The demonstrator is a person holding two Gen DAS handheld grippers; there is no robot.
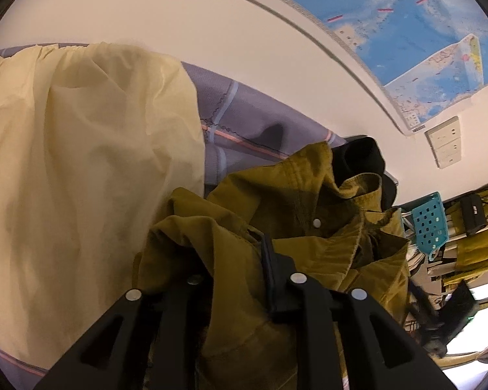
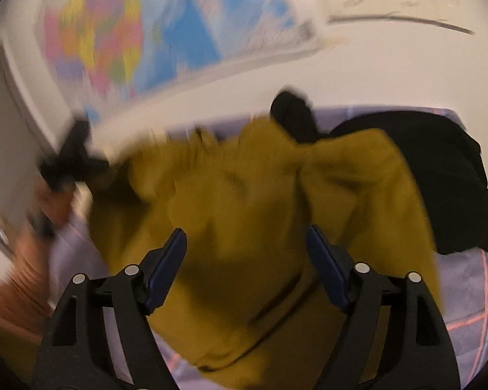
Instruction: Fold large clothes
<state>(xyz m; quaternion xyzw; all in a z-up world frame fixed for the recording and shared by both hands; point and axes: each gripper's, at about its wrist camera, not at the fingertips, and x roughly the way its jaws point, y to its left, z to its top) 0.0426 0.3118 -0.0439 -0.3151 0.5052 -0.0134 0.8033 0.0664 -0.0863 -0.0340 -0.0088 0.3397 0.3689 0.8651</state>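
Note:
A crumpled olive-green shirt [image 1: 292,234] with a white snap button lies on the bed. My left gripper [image 1: 237,260] is shut on a bunch of its cloth, which fills the narrow gap and hides the left finger. In the blurred right wrist view the olive shirt [image 2: 244,195] spreads below my right gripper [image 2: 245,250], whose blue-padded fingers [image 2: 169,260] stand wide apart with nothing pressed between them. At that shirt's left edge a person's hand holds a dark blurred gripper [image 2: 71,159].
A pale yellow garment [image 1: 81,162] covers the left of the purple plaid bed sheet [image 1: 244,136]. A black garment [image 1: 361,159] [image 2: 439,178] lies behind the shirt. A map [image 1: 423,32] hangs on the white wall. A turquoise basket [image 1: 429,224] and clutter stand at the right.

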